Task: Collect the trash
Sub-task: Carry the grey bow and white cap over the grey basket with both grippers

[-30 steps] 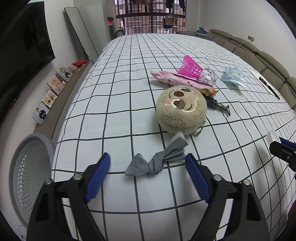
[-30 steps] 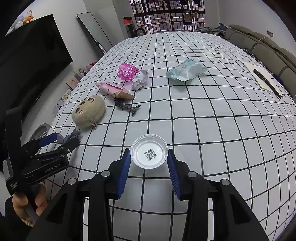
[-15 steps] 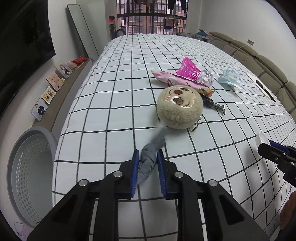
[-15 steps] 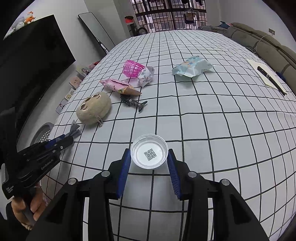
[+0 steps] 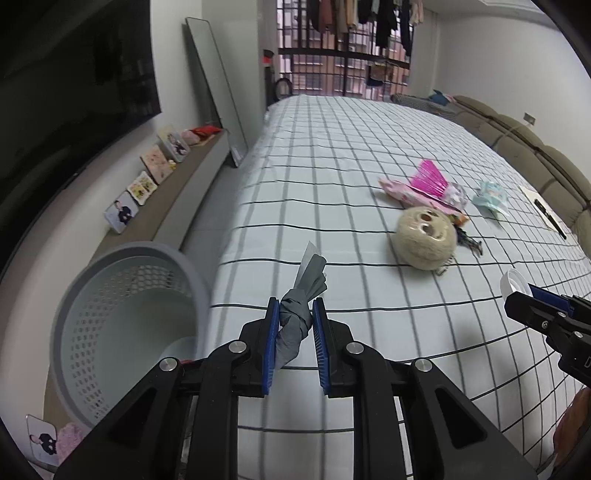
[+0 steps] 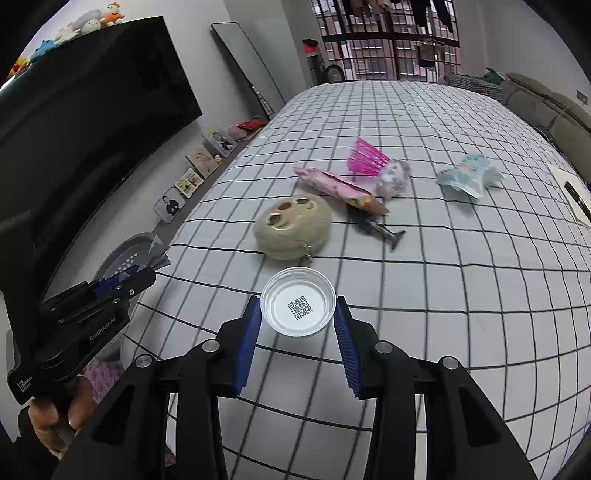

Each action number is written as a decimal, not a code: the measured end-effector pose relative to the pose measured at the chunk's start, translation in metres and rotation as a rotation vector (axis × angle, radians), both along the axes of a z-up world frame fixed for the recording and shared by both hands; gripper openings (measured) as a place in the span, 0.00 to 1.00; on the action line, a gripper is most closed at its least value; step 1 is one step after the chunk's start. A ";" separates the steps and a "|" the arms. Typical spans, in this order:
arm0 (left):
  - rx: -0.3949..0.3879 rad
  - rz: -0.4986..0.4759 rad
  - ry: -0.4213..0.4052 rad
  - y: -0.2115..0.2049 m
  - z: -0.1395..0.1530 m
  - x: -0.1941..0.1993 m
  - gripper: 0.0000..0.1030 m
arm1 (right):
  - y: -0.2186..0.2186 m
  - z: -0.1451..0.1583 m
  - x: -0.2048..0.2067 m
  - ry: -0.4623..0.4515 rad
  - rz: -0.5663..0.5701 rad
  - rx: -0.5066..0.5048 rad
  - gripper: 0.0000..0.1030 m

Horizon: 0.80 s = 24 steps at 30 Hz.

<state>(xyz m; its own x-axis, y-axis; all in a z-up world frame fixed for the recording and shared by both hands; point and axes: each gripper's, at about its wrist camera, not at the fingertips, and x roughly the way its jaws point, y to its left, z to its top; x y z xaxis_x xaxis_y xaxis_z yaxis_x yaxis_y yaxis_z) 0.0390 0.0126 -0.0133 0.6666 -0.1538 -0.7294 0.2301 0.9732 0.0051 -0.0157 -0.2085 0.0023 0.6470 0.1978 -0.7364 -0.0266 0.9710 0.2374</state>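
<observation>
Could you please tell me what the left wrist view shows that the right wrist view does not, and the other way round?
Only the left wrist view shows the left gripper head-on, shut on the grey wrapper, and looks down into the basket.

Only the right wrist view shows the QR code inside the white cup clamped in the right gripper, the toys atop the TV, and the hand holding the left gripper.

Both show the checked bed, the plush, the pink packet and the blue packet.

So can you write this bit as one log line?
left tool: shut on rag | right tool: shut on cup | basket: near
</observation>
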 end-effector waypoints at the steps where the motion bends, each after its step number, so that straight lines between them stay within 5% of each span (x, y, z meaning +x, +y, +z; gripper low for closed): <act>1: 0.000 0.016 -0.006 0.008 0.002 -0.001 0.18 | 0.009 0.001 0.004 -0.005 0.020 0.003 0.38; 24: 0.003 0.329 0.060 0.175 -0.030 0.018 0.18 | 0.215 -0.009 0.097 0.059 0.405 -0.019 0.38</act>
<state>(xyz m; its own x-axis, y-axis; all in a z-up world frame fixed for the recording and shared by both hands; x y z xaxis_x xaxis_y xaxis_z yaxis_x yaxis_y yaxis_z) 0.0569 0.1873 -0.0431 0.6363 0.0647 -0.7687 -0.0962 0.9954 0.0042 0.0812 0.0066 -0.0070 0.4758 0.4139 -0.7761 -0.3945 0.8890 0.2323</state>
